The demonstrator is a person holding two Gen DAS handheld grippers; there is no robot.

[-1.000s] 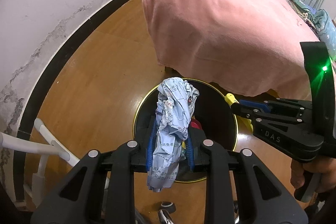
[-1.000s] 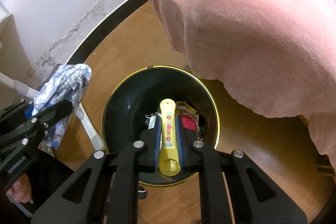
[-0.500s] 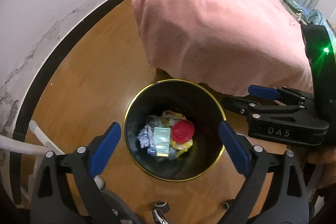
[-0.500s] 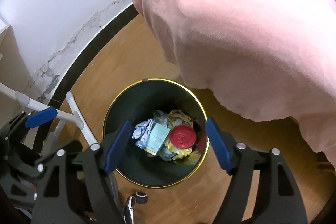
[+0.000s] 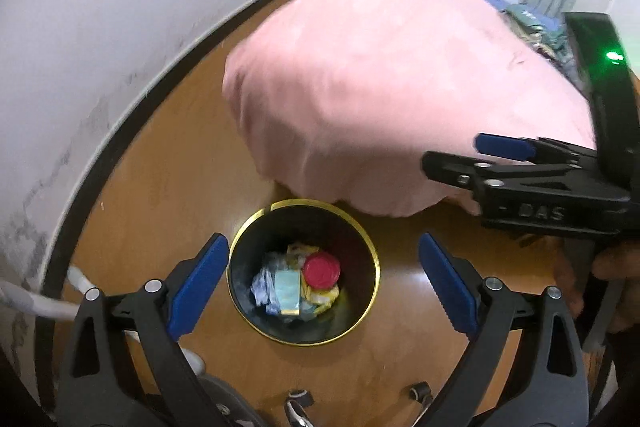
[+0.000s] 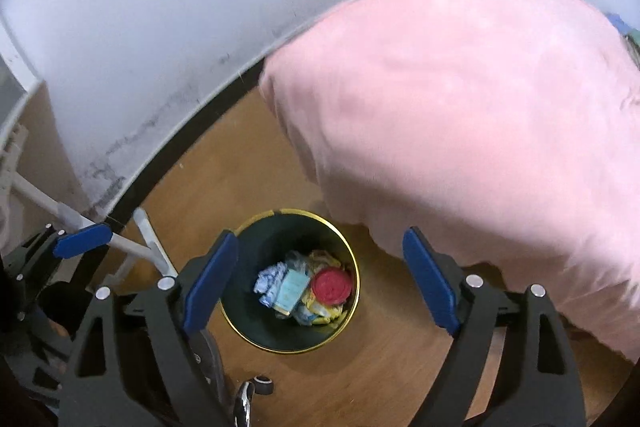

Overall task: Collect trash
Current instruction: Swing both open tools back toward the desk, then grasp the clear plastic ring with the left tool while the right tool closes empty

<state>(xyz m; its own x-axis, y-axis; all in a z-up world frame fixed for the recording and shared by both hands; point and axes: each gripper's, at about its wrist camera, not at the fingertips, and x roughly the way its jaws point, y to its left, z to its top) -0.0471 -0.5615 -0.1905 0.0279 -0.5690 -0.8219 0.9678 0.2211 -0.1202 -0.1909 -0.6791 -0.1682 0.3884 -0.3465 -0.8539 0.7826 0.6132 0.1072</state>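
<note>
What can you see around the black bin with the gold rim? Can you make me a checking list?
Surface: brown wooden floor, bare near the bin.
Job's things: round black bin with gold rim holds crumpled blue-white wrapper, pale flat packet, red round lid, yellow scraps.
Clutter: nothing seen loose on the floor.
Grippers: left gripper and right gripper open, empty, jaws just opened.
Cables: nothing seen.
Surroundings: pink blanket, white wall, white metal frame.

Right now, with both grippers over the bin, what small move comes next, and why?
Probably lift away toward more trash: the left gripper and right gripper have just opened, both empty, and the crumpled wrapper lies inside the black bin.
</note>
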